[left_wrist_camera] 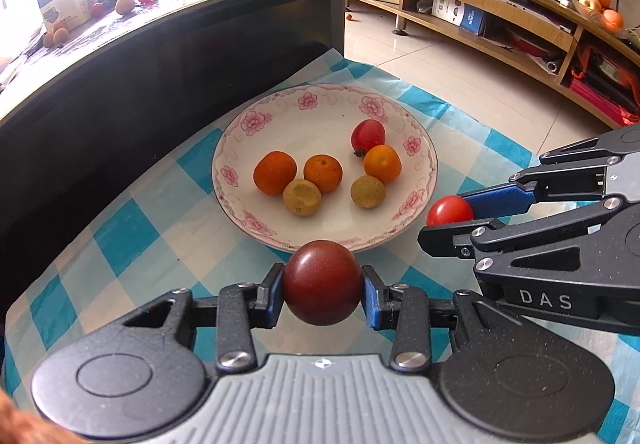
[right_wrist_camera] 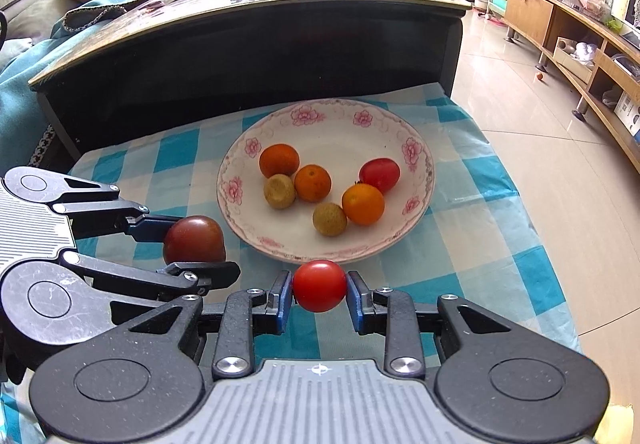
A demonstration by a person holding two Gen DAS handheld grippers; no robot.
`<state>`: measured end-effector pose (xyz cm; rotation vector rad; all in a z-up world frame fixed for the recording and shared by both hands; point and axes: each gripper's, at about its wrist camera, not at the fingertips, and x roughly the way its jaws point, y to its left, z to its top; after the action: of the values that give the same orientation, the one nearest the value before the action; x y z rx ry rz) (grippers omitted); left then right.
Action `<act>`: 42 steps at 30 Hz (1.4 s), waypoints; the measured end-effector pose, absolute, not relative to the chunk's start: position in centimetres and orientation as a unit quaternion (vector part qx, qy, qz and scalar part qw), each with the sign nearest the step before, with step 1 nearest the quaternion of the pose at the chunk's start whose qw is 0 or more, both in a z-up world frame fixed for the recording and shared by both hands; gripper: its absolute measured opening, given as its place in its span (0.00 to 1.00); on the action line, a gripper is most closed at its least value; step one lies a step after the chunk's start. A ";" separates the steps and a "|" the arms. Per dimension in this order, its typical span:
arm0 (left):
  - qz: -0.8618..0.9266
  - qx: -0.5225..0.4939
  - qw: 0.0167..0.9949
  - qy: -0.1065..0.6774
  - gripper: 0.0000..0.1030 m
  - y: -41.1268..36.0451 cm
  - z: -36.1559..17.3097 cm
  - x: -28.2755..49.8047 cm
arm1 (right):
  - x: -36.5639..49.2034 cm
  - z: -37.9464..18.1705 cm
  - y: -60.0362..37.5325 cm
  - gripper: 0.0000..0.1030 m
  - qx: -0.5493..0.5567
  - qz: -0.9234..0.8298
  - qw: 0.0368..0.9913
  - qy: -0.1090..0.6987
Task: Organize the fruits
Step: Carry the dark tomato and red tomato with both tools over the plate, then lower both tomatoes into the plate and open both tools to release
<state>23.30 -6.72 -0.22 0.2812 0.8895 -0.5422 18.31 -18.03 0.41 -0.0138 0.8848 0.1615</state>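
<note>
While both tools hover near the plate [left_wrist_camera: 424,148]: left gripper [left_wrist_camera: 322,286] clamped on dark tomato [left_wrist_camera: 322,282], right gripper [right_wrist_camera: 319,290] on red tomato [right_wrist_camera: 319,285]; light, soft, smooth-skinned, gripped mid-body.

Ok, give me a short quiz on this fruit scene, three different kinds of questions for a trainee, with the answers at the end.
1. True or false: the left gripper holds a dark tomato.
2. Multiple choice: how many fruits lie in the plate? A three, B six, C nine.
3. Fill in: the right gripper is shut on a ____ tomato.

Key
1. True; its jaws press the tomato from both sides, just short of the plate's near rim.
2. B: three orange ones, two brownish ones and one red tomato.
3. Red; it too is held at the near rim, not yet in the plate.
</note>
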 end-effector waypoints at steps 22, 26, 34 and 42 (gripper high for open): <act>-0.230 0.119 0.879 0.400 0.45 -7.7 0.7 26.7 | 21.5 1.5 -19.2 0.25 0.018 0.052 0.917 0.395; -0.227 0.117 0.880 0.401 0.45 -7.9 0.5 27.3 | 22.1 1.4 -19.5 0.25 0.022 0.048 0.917 0.396; -0.221 0.113 0.881 0.403 0.44 -8.3 0.1 28.4 | 23.0 1.0 -19.6 0.26 0.019 0.040 0.918 0.394; -0.215 0.113 0.881 0.406 0.44 -8.4 -0.5 29.0 | 23.8 0.6 -19.6 0.26 0.020 0.038 0.918 0.395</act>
<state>29.01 -8.40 -0.47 0.2344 0.8457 -0.4471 23.82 -19.58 0.56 0.0408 0.8114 0.0778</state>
